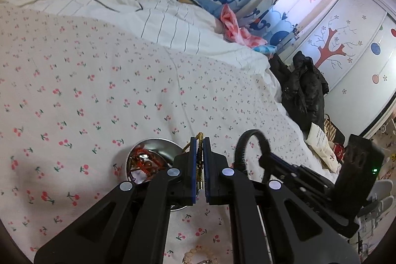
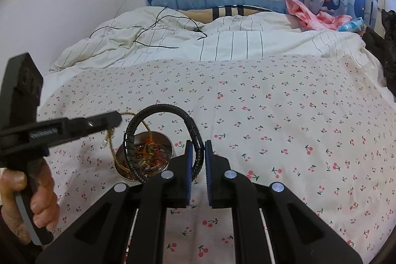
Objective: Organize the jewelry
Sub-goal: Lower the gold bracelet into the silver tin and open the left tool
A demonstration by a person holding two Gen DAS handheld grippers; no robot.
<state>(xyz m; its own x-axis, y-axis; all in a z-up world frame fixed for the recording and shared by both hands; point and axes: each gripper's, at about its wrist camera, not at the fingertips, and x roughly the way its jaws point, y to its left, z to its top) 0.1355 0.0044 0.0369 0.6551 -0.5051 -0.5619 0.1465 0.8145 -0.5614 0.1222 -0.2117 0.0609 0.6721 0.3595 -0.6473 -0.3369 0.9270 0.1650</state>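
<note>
A shiny metal bowl [image 1: 158, 144] with red and beaded jewelry sits on the cherry-print bed sheet; it also shows in the right wrist view [image 2: 163, 137]. My left gripper [image 1: 199, 140] is shut on a gold braided chain [image 1: 199, 137], held above the bowl's right rim; the chain [image 2: 112, 140] dangles over the bowl in the right wrist view. My right gripper [image 2: 198, 144] is shut on a black braided bracelet [image 2: 158, 109], whose loop arches over the bowl; the bracelet also shows in the left wrist view [image 1: 252, 134].
A pale beaded bracelet [image 1: 198, 255] lies on the sheet near me. A striped duvet [image 2: 222, 41] with a black cable [image 2: 158, 24] fills the far bed. Black clothing [image 1: 304, 88] hangs at the bed's right edge by a wardrobe.
</note>
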